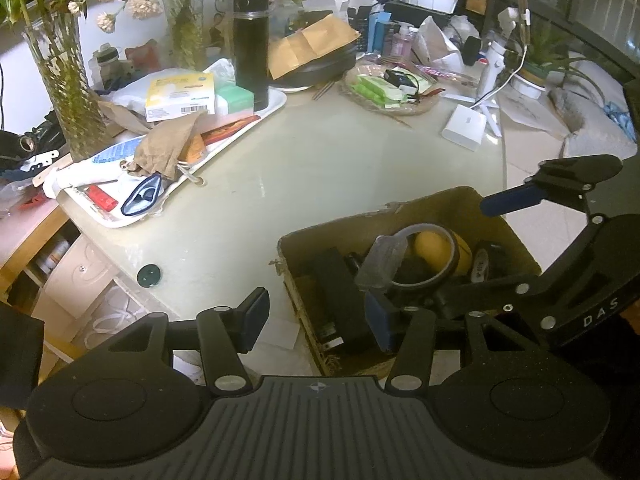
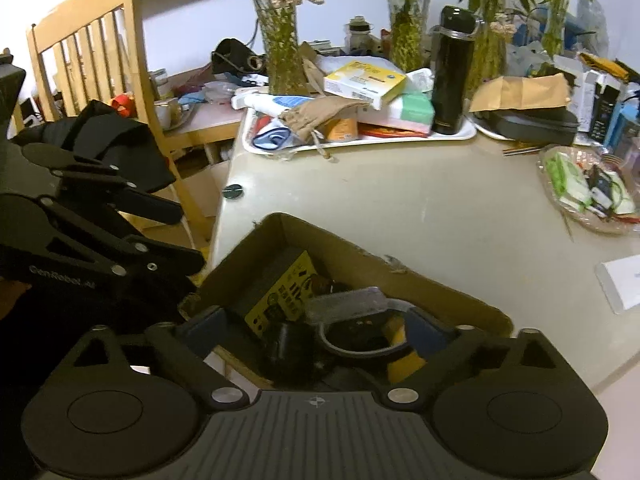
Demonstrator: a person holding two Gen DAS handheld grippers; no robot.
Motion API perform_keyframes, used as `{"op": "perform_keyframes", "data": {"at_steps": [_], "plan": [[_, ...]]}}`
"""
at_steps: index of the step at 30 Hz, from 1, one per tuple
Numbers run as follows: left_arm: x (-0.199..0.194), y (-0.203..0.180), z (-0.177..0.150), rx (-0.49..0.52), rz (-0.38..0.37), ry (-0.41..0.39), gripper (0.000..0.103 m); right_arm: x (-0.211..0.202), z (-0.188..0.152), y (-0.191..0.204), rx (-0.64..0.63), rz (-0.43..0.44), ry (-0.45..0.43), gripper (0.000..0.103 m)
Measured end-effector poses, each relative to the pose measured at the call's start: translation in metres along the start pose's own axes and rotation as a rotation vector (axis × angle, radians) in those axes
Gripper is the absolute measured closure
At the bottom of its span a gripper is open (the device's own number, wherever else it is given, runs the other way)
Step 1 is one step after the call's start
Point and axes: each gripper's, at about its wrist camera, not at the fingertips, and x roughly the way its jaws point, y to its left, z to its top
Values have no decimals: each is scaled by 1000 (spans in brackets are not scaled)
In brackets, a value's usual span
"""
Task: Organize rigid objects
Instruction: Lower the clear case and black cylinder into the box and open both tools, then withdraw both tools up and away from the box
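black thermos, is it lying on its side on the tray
No, the black thermos stands upright at the corner of the white tray.

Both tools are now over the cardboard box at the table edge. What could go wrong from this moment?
1. The cardboard box sits at the table edge; a push could tip it off.
2. The open right tool straddles the clear case; lifting out might snag it.
3. The left tool is close and could collide.

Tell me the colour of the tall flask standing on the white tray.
Black flask, with a thin silver ring below its lid; the right wrist view shows it best.
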Motion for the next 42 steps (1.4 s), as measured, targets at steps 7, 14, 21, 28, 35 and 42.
{"op": "perform_keyframes", "data": {"at_steps": [7, 14, 21, 28, 35, 42], "plan": [[-1, -1, 1, -7, 19, -7, 48, -8, -12, -12, 35, -120, 6, 0], [-9, -8, 3, -4, 77, -73, 24, -20, -24, -30, 150, -240, -11, 0], [-19, -12, 1, -29, 138, -184, 10, -32, -35, -38, 231, -314, -34, 0], [-23, -18, -8, -30, 143, -212, 0, -34, -47, -32, 219, -348, -46, 0], [-10, -19, -22, -38, 122, -92, 0, -35, -58, -27, 256, -351, 7, 0], [-1, -19, -30, -51, 111, -5, 0, -35, -69, -21, 291, -345, 57, 0]]}}
